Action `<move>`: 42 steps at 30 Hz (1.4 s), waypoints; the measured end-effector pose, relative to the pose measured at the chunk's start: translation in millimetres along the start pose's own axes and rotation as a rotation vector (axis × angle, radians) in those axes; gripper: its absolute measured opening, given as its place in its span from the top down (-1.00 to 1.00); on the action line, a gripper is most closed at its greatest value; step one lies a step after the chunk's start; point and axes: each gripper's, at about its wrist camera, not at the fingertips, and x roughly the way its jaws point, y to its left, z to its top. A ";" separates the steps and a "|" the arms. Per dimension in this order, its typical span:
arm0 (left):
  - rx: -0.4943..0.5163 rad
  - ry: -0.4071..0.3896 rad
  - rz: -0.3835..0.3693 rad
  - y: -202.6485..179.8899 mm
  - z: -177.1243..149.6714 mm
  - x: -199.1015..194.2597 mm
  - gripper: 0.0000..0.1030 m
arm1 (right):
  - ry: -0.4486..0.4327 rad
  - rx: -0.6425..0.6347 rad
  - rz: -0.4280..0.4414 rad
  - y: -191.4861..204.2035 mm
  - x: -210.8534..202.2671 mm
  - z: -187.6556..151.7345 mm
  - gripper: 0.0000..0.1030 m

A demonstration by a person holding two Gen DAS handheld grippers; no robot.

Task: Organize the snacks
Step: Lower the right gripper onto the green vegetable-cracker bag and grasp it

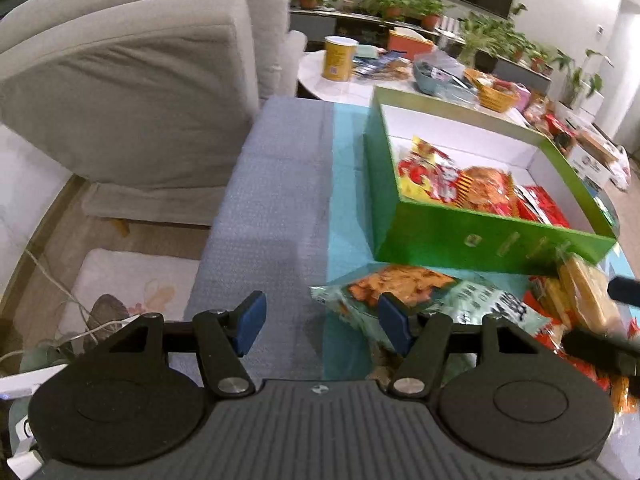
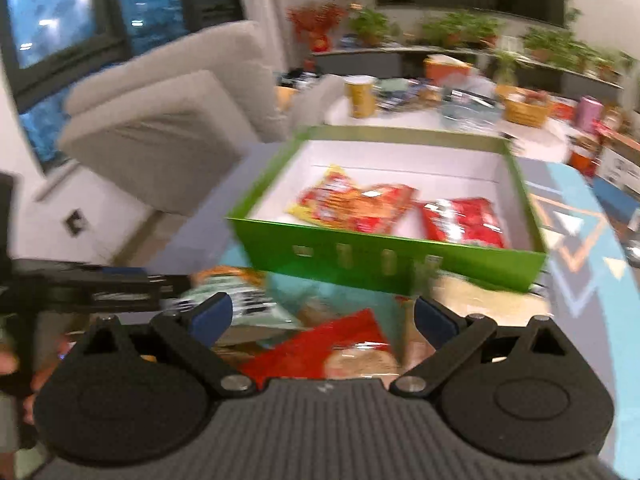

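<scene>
The tabletop (image 1: 280, 184) has a grey-blue cloth with a turquoise part, and on it stands the green box (image 1: 480, 236), the biggest thing of the task. The box is open on top, its walls are bright green outside and white inside, and its near wall has some small cut marks in a row. Inside lie snack packets: a red and yellow packet (image 2: 344, 204) toward the left and a red packet (image 2: 464, 220) beside it on the right.

In front of the box, on the tabletop, lies a pale green bag (image 1: 400, 292) with orange crackers printed on it. Near it is a clear pack of yellow biscuits (image 1: 584, 292), and a red packet with a round biscuit picture (image 2: 340, 352) lies closest to the right claw.

The left claw (image 1: 320, 324) is open and empty, its blue pads apart, one pad over the edge of the pale green bag. The right claw (image 2: 322, 318) is also open, above the red packet and not pressing it
</scene>
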 end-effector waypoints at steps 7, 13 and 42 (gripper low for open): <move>-0.086 0.007 0.033 25.0 4.3 3.6 -0.15 | 0.024 -0.183 -0.008 50.4 25.0 -1.6 -0.51; -0.107 0.010 0.003 31.4 4.9 7.2 -0.15 | 0.005 -0.098 -0.185 12.1 26.1 0.6 -0.51; -0.160 0.163 -0.267 22.8 8.8 42.5 -0.17 | -0.009 0.069 -0.141 -15.8 9.2 -5.7 -0.51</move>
